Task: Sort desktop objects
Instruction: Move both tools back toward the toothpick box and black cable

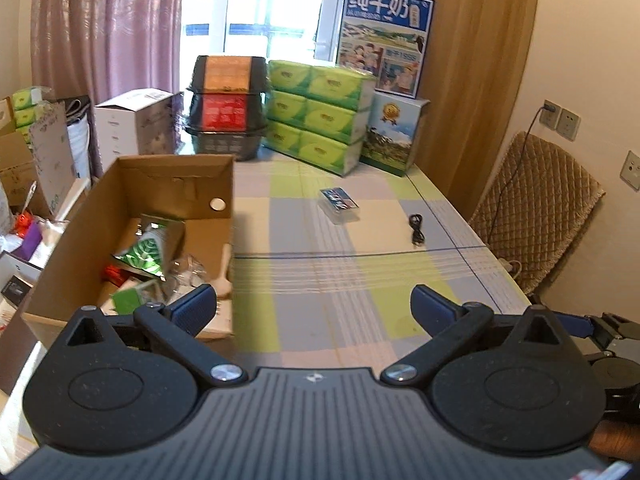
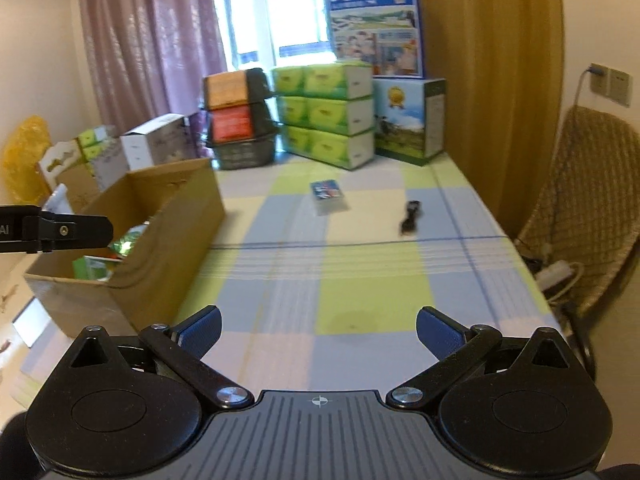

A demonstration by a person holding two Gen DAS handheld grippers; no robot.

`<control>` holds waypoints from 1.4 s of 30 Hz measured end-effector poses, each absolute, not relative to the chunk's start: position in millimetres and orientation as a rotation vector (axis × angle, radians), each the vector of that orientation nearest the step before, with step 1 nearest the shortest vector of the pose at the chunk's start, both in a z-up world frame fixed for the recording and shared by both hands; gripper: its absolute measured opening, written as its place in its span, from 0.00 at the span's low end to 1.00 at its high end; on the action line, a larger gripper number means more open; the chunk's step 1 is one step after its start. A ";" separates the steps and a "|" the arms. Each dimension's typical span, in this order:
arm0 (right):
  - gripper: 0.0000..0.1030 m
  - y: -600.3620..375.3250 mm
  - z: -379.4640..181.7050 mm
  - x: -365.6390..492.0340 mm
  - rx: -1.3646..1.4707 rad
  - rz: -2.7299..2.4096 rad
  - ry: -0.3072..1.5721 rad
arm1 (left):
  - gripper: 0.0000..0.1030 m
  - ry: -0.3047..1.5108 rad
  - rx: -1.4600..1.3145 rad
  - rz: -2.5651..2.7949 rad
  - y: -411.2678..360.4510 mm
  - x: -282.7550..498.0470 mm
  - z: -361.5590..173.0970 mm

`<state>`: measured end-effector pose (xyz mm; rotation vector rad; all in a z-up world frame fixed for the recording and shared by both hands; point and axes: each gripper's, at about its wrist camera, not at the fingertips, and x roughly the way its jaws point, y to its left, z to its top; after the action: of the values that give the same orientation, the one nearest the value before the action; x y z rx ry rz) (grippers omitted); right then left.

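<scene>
Checked tablecloth (image 1: pixel 360 280), largely bare, filling the middle. Open cardboard box (image 1: pixel 132 184) at the left, already holding green packets, clear wrap and other sorted bits. Further back, near the far stack of green tissue packs (image 1: pixel 320 116): a small clear-cased card pack (image 1: pixel 339 204) lying flat, and just right of it a coiled black cable (image 1: pixel 417 230), apart from each other.

Left gripper (image 1: pixel 314 308) spread wide, empty, hanging beside the box's near corner. Right gripper (image 2: pixel 318 332) likewise spread and empty, low over the near cloth, pointed up the table.

Probably best to send the right gripper forward to the cable or card pack: approach low, straddle squarely, pinch the cable at its bundled middle so no loop trails, then carry left and release over the box.
</scene>
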<state>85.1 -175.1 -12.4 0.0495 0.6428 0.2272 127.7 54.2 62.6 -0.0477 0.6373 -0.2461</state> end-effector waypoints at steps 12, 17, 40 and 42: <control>0.98 -223.6 -23.8 90.8 0.131 0.163 0.642 | 0.98 0.607 -0.044 -0.269 16.4 140.9 47.3; 0.98 -242.2 -24.4 103.6 0.154 0.128 0.627 | 0.99 0.613 -0.001 -0.279 -6.9 156.2 36.6; 0.98 -265.1 -70.5 282.0 0.078 0.150 0.621 | 0.99 0.678 0.038 -0.183 -59.9 321.7 -49.2; 0.98 -266.9 -77.5 298.0 0.072 0.137 0.626 | 0.99 0.682 0.029 -0.171 -58.8 334.8 -54.6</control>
<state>298.0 -266.9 -77.5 0.0715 0.6264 0.1366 334.8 -58.8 -54.6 0.0288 0.6821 -0.1714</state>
